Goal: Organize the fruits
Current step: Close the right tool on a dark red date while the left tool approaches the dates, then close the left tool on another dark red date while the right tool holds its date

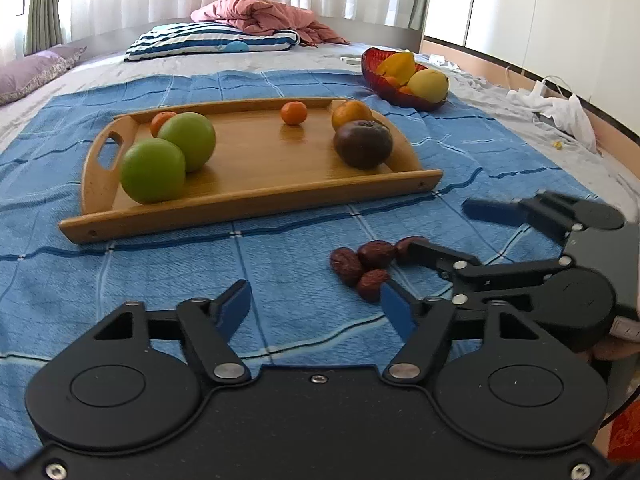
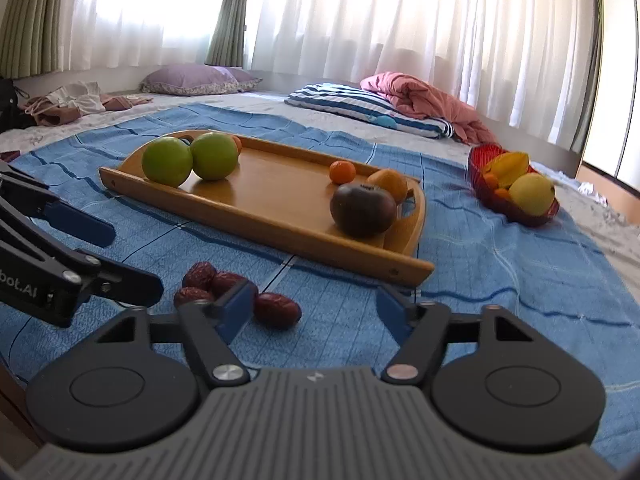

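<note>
Red dates [image 1: 362, 266] lie clustered on the blue cloth [image 1: 280, 280], near side of the wooden tray [image 1: 248, 204]. Left gripper [image 1: 316, 306] and right gripper [image 2: 318, 306]: jaws part-open, holding nothing.

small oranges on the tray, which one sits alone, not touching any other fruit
The small orange near the middle of the tray's far rim. The one at the left end is tucked behind the green apples; the larger one at the right sits behind the dark fruit.
</note>
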`<state>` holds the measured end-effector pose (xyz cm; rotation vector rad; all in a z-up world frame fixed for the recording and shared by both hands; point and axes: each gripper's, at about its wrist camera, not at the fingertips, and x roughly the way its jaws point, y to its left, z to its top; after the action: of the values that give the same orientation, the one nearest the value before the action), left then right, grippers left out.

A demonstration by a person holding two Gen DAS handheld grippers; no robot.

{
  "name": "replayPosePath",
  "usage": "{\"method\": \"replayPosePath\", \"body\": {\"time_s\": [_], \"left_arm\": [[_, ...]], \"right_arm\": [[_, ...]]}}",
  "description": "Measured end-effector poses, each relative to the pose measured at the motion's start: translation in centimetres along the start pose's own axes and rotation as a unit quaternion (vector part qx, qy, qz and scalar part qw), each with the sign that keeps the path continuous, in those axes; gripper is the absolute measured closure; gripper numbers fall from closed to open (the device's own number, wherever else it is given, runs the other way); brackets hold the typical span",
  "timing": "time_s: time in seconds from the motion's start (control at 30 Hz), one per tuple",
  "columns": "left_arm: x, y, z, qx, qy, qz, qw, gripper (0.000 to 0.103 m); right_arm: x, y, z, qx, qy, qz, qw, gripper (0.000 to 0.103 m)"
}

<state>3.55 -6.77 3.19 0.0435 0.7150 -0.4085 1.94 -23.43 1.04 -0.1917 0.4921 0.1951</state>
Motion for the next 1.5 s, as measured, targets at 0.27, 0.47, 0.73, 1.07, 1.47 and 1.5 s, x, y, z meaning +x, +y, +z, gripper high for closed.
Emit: {"method": "replayPosePath", "body": {"time_s": [0.27, 0.47, 0.73, 1.07, 1.47, 1.5], "left_arm": [[0.7, -0.9, 0.4, -0.026, 0.008, -0.037, 0.999, 0.061], [1.1, -1.0, 0.4, -0.037, 0.011, -0.037, 0.9986, 0.069], [1.5, -1.4, 0.4, -0.038, 0.004, -0.027, 0.9989, 0.071], [2.6, -2.3, 0.1, -0.046, 0.005, -0.03, 0.9985, 0.075], [2.7, -2.7, -0.3, -0.03, -0.009, -0.004, 0.9995, 0.082], [2.4, -2.7, -0.2, -0.027, -0.013, -0.002, 0.9995, 0.082]], "right_arm": [[0.6, 0.3, -0.9, 0.036, 0.006, 0.029, 0.999, 0.049], [1.3, 0.7, -1.0, 0.063, 0.009, 0.04, 0.997, 0.067], [0.6, 0.5, -1.2, 0.074, -0.004, 0.016, 0.997, 0.068], [-0.1, -0.2, -1.9, 0.08, -0.001, -0.014, 0.997, 0.068], [0.2, -0.7, -1.8, 0.11, 0.003, -0.018, 0.994, 0.068], [0.2, -0.6, -1.7, 0.111, 0.003, -0.018, 0.994, 0.068]]}}
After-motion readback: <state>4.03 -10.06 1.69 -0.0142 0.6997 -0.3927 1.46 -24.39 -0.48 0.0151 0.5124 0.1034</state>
